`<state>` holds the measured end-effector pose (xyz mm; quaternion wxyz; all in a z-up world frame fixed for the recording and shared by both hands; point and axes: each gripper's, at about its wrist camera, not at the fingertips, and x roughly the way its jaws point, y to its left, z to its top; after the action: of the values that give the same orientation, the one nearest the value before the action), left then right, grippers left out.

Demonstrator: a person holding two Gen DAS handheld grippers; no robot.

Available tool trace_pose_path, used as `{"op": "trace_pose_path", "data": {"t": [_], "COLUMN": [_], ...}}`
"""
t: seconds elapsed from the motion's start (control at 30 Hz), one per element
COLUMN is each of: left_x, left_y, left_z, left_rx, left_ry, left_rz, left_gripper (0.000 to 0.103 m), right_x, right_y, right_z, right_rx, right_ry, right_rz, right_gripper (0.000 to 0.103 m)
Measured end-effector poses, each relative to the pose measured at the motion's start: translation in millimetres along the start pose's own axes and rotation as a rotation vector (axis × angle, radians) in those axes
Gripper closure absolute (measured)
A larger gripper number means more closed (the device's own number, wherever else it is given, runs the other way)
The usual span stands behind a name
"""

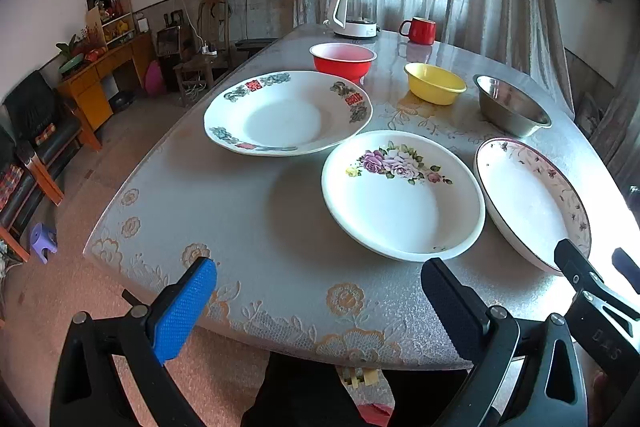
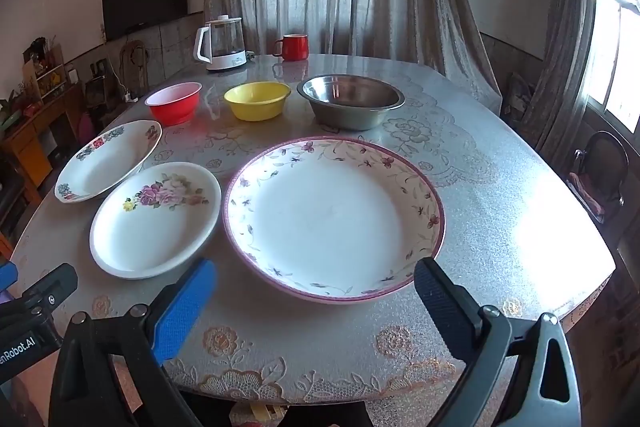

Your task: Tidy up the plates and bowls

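Plates, three, in a near row on the grey lace-patterned bench (image 2: 500, 195). Wide pink-rimmed floral plate (image 2: 334, 217) lies dead ahead of the right gripper (image 2: 316, 311), nearer it than the left gripper (image 1: 320, 311). Both grippers stand fully open, empty, short of the bench edge. White rose-printed plate (image 1: 402, 195) lies just ahead of the left gripper.

Three plates and three bowls sit upright and empty on a grey lace-patterned tabletop (image 2: 500, 195). Nearest the front edge, a large pink-rimmed plate (image 2: 334, 217) with a vine border lies just beside a white plate with purple roses (image 2: 156, 221). Behind that one, close enough that their rims look to meet, rests a plate with red and green motifs (image 2: 108, 159). Farther back stand, in a row and apart, a red bowl (image 2: 174, 102), a yellow bowl (image 2: 257, 100) and a wider steel bowl (image 2: 351, 101).
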<state>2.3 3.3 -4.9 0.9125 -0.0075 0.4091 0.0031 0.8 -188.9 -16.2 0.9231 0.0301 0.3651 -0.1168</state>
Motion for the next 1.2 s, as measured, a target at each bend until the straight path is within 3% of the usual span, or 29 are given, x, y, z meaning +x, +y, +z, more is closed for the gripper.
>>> {"op": "trace_pose_path", "data": {"t": [1.2], "left_x": [0.7], "left_y": [1.0], "left_z": [-3.0], "left_rx": [0.000], "left_ry": [0.010], "left_rz": [-0.003], "left_gripper": [0.000], "right_x": [3.4], "right_y": [-1.6], "right_z": [-2.9], "right_rx": [0.008], "right_ry": [0.021], "right_rz": [0.001], "right_gripper": [0.002]}}
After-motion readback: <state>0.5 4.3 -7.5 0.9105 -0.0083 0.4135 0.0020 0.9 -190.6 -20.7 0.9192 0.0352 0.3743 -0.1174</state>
